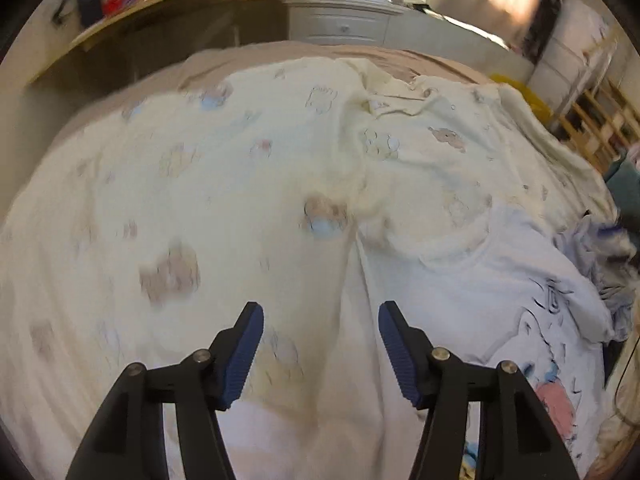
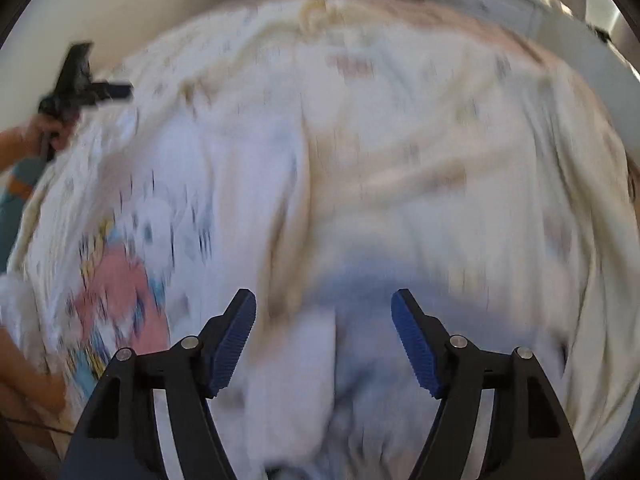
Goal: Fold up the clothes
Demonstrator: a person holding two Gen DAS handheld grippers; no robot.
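Note:
A cream garment with small bear prints lies spread over the bed. It shows blurred in the right wrist view, cream garment. A white T-shirt with a pink and blue cartoon print lies at its right, overlapping it; in the right wrist view the T-shirt is at the left. My left gripper hovers open above the cream garment, nothing between its blue pads. My right gripper is open over the white cloth. The left gripper also appears at upper left, held by a hand.
The bed's tan sheet shows at the far edge. A white drawer unit stands behind the bed, a wooden shelf with red items at far left. A crumpled pale blue cloth and a wooden rack sit at the right.

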